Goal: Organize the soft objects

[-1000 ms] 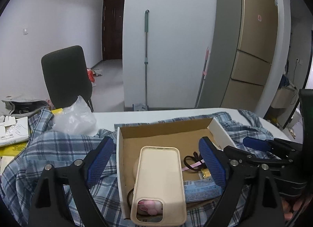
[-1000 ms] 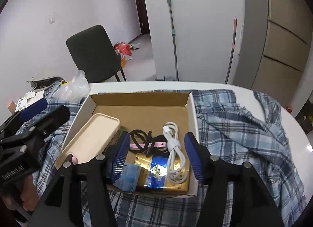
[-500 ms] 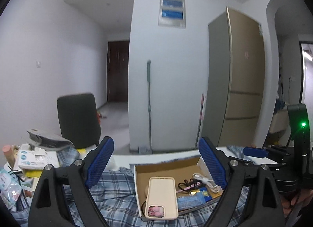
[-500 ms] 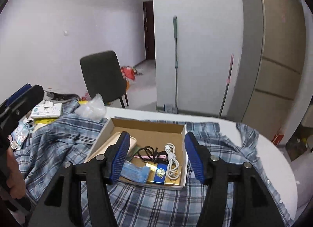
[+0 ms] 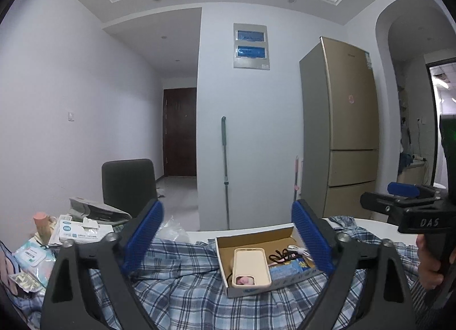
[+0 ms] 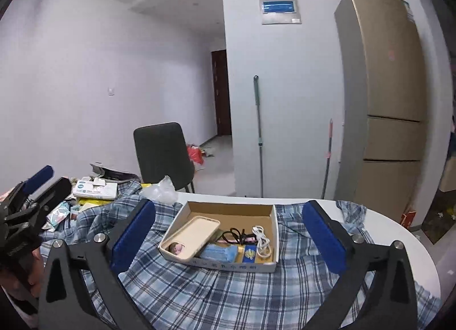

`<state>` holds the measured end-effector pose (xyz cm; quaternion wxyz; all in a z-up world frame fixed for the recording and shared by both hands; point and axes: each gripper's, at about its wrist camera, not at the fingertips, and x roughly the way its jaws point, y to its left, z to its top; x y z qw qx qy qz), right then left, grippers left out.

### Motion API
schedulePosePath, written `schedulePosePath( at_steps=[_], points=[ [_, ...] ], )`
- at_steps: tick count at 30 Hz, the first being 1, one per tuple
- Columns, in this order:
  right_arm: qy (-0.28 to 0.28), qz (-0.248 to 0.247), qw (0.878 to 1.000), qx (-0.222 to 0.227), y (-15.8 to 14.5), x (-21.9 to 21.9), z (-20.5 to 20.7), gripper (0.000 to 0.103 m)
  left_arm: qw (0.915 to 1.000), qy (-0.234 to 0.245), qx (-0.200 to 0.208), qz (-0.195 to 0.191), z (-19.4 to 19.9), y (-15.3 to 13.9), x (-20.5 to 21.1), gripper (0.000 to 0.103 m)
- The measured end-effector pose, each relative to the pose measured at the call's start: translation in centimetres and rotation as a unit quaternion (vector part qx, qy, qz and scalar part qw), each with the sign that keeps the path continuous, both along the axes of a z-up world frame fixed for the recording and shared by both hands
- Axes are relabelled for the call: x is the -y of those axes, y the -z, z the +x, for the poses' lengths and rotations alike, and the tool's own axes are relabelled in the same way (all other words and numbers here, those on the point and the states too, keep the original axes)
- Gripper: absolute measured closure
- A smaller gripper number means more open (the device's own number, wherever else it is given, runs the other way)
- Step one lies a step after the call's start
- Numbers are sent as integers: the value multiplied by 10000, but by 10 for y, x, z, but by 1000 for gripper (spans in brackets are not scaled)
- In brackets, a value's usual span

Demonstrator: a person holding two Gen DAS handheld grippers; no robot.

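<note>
A blue plaid shirt lies spread over the white table. On it stands an open cardboard box that holds a cream phone case, a black cable, a white cable and blue packets. The box and case also show in the left wrist view. My left gripper is open and empty, held back from the box. My right gripper is open and empty, also back from and above the box.
At the table's left end lie tissue packs, papers and a white box, plus a crumpled plastic bag. A dark chair stands behind the table. A mop leans on the wall and a fridge stands to the right.
Both grippers have pulled back and risen away from the box, which now looks smaller and farther. Both stay open and empty.
</note>
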<state>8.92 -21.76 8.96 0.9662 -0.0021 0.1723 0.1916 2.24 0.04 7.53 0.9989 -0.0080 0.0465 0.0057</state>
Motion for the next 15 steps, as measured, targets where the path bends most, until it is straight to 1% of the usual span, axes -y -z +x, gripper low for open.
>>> schedulePosePath(
  at_steps=[1,3,5,8,11,12,15],
  points=[
    [69,16,10000,66,4,0,-5,0,10000,13,75,21,-3,3,0,0],
    [77,-64,9999,-1,14,-4,-8,0,9998,-51,196,73,-11,9,2,0],
    [144,-138,9998,37,22,-6,-11,0,9998,-21,189,38,-15,16,3,0],
    [236,-147,9991,321,33,-6,-19,0,9999,63,106,-70,-16,26,4,0],
    [290,-157,9973,653,42,-3,-29,0,10000,42,59,-52,-15,36,5,0],
    [273,-136,9971,698,44,-2,-30,0,10000,39,52,-49,-14,41,5,0],
    [208,-101,9981,577,54,0,-26,0,10000,15,-8,10,-11,52,6,0]
  ],
)
